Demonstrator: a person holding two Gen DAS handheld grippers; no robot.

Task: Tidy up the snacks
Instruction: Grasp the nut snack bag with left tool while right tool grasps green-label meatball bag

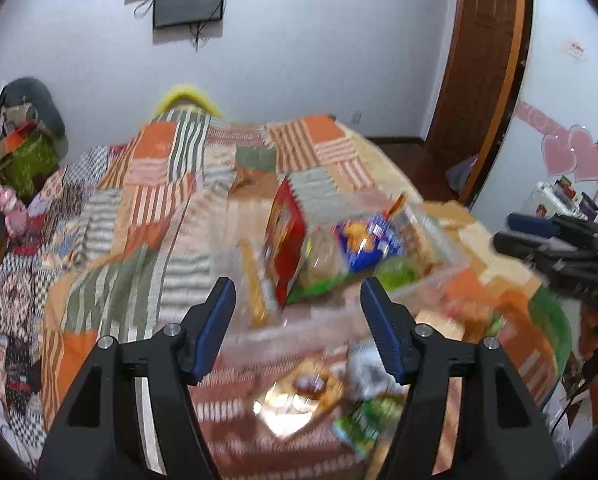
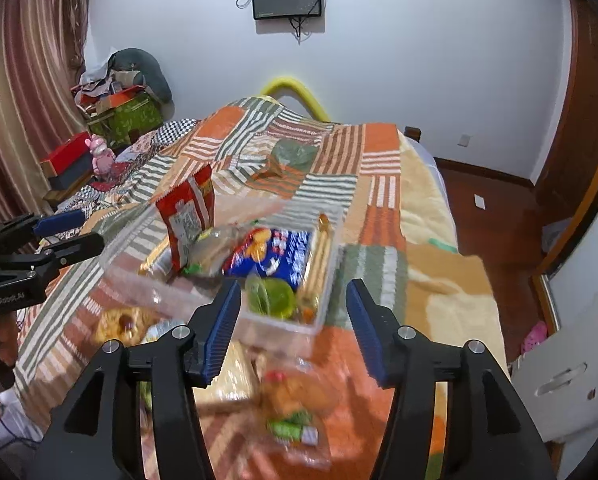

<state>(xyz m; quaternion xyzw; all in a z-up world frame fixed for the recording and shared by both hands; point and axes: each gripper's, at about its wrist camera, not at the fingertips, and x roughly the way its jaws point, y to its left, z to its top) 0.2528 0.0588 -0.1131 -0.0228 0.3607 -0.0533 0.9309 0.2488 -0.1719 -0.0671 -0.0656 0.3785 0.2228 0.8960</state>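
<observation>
A clear plastic bin (image 2: 283,326) sits on the patchwork bedspread (image 2: 379,168). It holds a red snack bag (image 2: 187,212) standing upright, a blue cracker pack (image 2: 287,256), a green jelly cup (image 2: 275,296) and long golden packets (image 2: 319,256). The bin also shows in the left wrist view (image 1: 299,322), blurred. My left gripper (image 1: 297,292) is open and empty just before the bin's near wall. My right gripper (image 2: 295,288) is open and empty at the bin's near corner. Loose snack packs lie in front: a cookie pack (image 1: 299,396), a green pack (image 1: 363,420), a clear pack (image 2: 299,396).
The right gripper shows at the right edge of the left wrist view (image 1: 539,248); the left gripper shows at the left of the right wrist view (image 2: 59,240). Boxes and clutter (image 2: 119,112) stand left of the bed. A wooden door (image 1: 483,60) and floor lie to the right.
</observation>
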